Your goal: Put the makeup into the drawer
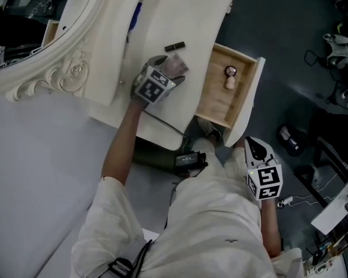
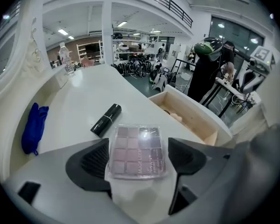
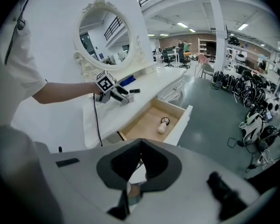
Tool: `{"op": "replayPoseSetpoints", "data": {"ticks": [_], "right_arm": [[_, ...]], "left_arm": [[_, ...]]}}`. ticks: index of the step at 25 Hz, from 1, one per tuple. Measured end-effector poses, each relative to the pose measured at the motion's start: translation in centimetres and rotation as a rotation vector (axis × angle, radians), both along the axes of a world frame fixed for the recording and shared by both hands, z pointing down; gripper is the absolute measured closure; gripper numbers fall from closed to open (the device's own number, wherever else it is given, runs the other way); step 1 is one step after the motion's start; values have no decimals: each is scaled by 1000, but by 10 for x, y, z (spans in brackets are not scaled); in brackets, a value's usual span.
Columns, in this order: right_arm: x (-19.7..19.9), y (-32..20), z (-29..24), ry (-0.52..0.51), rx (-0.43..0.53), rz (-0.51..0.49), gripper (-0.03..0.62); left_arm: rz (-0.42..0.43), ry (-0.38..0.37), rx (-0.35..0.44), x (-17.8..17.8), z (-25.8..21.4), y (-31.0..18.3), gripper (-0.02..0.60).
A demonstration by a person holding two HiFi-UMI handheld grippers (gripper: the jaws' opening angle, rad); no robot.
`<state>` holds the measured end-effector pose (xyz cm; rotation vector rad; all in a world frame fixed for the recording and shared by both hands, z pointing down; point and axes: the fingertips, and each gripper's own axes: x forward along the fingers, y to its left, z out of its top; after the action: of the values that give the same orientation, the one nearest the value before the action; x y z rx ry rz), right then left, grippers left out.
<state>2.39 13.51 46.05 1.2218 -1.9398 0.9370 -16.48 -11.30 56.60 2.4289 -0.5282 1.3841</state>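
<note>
An eyeshadow palette (image 2: 137,151) (image 1: 175,67) with several mauve pans lies flat on the white vanity top (image 2: 84,101). My left gripper (image 2: 137,157) (image 1: 169,73) is open around it, one jaw on each side with a small gap to each pad. A black lipstick tube (image 2: 106,119) (image 1: 174,46) lies just beyond the palette. To the right, the wooden drawer (image 1: 246,97) (image 3: 177,125) stands pulled out, with a beige sponge (image 1: 229,83) and a small round item (image 1: 230,70) inside. My right gripper (image 1: 252,143) (image 3: 140,160) is shut and empty, held low near the drawer's front corner.
A blue cloth (image 2: 32,127) lies at the vanity's back left, below the ornate oval mirror (image 3: 100,31). A water bottle (image 2: 66,59) stands at the far end of the top. A black cable runs from my left gripper over the vanity's front edge (image 1: 162,123).
</note>
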Motion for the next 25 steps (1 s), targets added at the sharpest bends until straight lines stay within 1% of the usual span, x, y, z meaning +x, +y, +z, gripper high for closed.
{"op": "replayPoseSetpoints", "data": {"ticks": [7,13,21,25], "right_arm": [[7,2,2,1,-1,10,582],[9,6,4,-3,-6,13,580],[12,9,6,-8,-8,9,582],[13,9,5,-12,-4,9,580]], "left_arm": [[25,-21,-4,6,8,-4,201],[32,-22,-10,5,9,-4,201],[2,-38,-10,5,8,-4,201],[-37,-37,-19,4,7,-2,204]]}}
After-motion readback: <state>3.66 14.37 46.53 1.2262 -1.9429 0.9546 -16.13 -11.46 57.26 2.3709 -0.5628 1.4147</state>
